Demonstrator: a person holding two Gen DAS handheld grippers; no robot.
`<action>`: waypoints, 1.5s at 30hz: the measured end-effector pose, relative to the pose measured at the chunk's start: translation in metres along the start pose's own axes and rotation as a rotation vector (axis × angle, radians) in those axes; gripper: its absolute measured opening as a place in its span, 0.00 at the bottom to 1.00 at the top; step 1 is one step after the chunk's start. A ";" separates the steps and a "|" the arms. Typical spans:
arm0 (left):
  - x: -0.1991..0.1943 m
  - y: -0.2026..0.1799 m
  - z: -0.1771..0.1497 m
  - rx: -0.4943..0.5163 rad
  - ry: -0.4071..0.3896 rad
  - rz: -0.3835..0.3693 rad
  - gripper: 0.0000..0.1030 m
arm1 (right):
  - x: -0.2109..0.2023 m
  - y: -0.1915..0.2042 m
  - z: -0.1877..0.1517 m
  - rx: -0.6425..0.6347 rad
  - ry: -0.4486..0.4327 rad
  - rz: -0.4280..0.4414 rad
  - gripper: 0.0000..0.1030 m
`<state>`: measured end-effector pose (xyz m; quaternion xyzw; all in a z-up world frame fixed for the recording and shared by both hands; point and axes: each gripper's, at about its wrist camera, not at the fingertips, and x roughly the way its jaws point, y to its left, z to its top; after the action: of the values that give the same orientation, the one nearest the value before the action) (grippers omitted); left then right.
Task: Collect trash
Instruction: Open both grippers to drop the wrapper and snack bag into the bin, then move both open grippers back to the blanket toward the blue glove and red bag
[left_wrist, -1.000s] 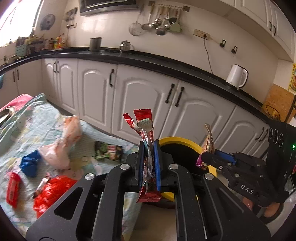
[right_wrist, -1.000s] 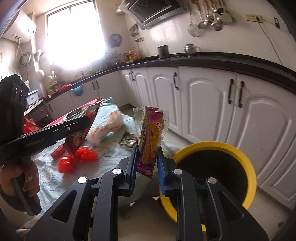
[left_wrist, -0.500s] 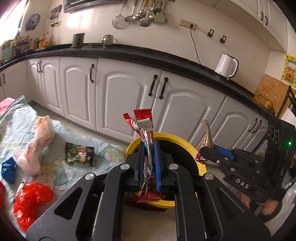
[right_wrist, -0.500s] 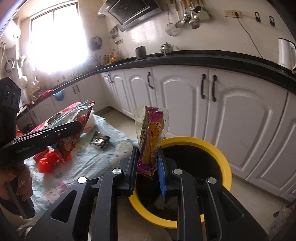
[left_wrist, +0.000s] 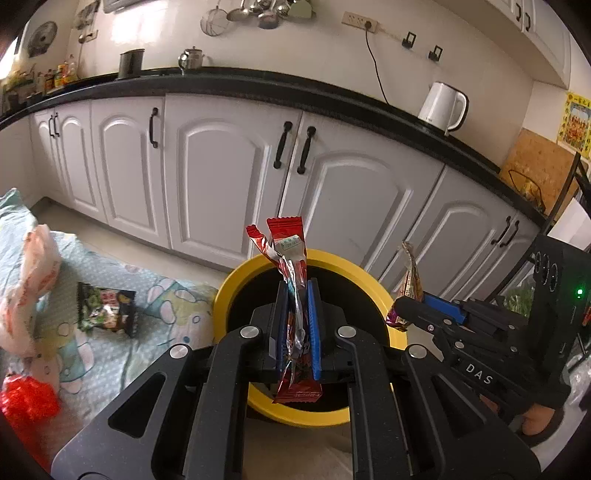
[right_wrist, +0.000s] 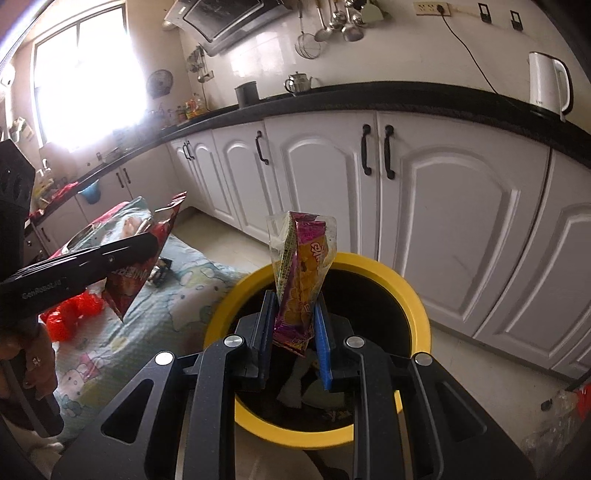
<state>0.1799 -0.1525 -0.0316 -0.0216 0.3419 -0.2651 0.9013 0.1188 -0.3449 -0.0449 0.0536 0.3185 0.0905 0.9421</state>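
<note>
My left gripper (left_wrist: 295, 295) is shut on a red snack wrapper (left_wrist: 290, 251) and holds it upright over the near rim of the yellow-rimmed trash bin (left_wrist: 347, 266). My right gripper (right_wrist: 293, 314) has its jaws parted wider than before, with a purple-and-yellow snack packet (right_wrist: 303, 273) still standing between them above the bin's (right_wrist: 413, 295) black opening. The right gripper also shows in the left wrist view (left_wrist: 410, 310), and the left gripper in the right wrist view (right_wrist: 147, 243).
A patterned cloth (left_wrist: 162, 314) on the floor left of the bin carries a dark green packet (left_wrist: 105, 310), a pale plastic bag (left_wrist: 33, 280) and red crumpled plastic (left_wrist: 27, 400). White cabinets (left_wrist: 221, 177) stand close behind the bin. Trash lies inside the bin (right_wrist: 299, 391).
Both grippers have moved right from above the cloth to over the bin. The right gripper's jaws have spread a little around the purple packet. The left stays clamped.
</note>
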 end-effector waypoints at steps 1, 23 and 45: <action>0.005 -0.001 -0.001 0.000 0.009 -0.005 0.05 | 0.002 -0.001 0.000 0.003 0.004 -0.001 0.19; 0.073 -0.003 -0.006 0.001 0.122 -0.026 0.29 | 0.040 -0.038 -0.025 0.103 0.118 -0.047 0.31; -0.004 0.026 0.005 -0.071 -0.056 0.076 0.89 | 0.008 -0.031 -0.008 0.136 -0.011 -0.056 0.65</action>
<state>0.1929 -0.1285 -0.0312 -0.0482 0.3261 -0.2174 0.9187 0.1244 -0.3736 -0.0614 0.1090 0.3200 0.0418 0.9402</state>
